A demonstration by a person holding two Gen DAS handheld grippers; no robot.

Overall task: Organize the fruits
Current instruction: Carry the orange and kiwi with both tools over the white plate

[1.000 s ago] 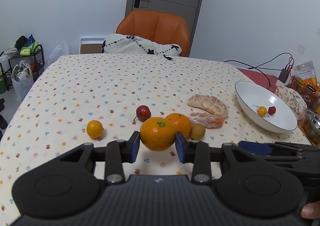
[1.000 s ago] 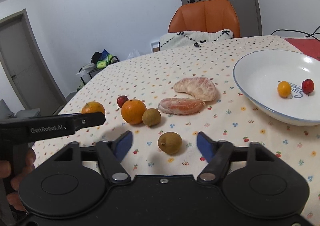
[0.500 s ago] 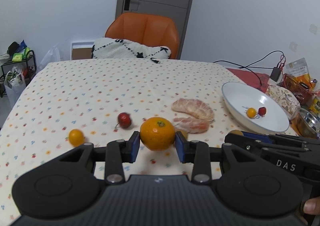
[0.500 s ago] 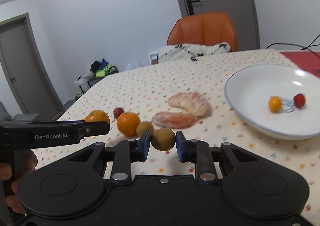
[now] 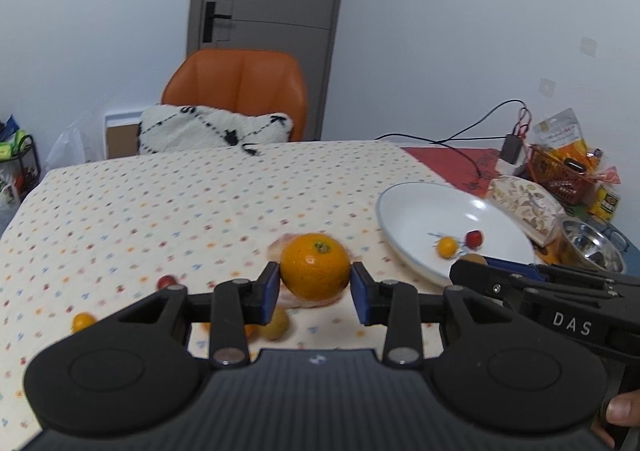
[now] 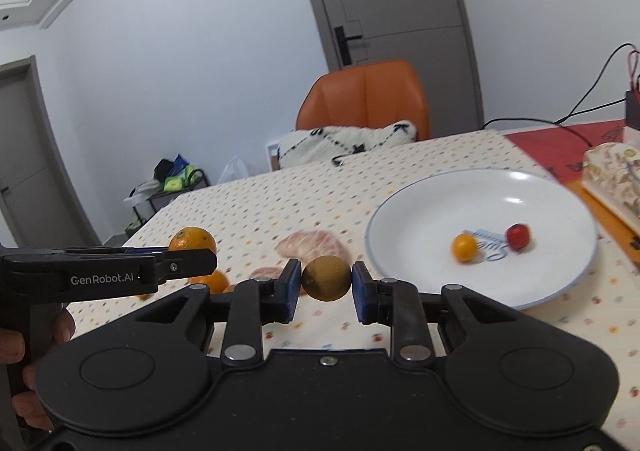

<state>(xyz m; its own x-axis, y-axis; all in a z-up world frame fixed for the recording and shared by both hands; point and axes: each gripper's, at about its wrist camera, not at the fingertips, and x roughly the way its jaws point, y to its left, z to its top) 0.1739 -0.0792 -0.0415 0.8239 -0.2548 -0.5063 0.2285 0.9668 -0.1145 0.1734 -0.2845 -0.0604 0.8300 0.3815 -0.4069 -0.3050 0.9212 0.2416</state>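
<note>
My left gripper [image 5: 315,293] is shut on a large orange [image 5: 314,266] and holds it above the table. My right gripper [image 6: 326,290] is shut on a small brown fruit [image 6: 326,277], lifted near the rim of the white bowl [image 6: 440,187]. The bowl [image 5: 404,211] holds a small yellow fruit [image 6: 464,247] and a small red fruit [image 6: 518,236]. On the cloth lie peeled citrus pieces [image 6: 316,245], another orange [image 6: 214,281], a brown fruit [image 5: 276,325], a red fruit [image 5: 166,282] and a small yellow fruit [image 5: 83,321].
The table has a dotted cloth [image 5: 160,203]. An orange chair with a pillow [image 5: 240,91] stands at the far side. A patterned pouch [image 5: 524,199], a steel bowl [image 5: 592,245], a red basket [image 5: 560,171] and cables lie at the right.
Both grippers have lifted their fruits and moved right toward the bowl. The right gripper shut on the brown fruit during this second.
</note>
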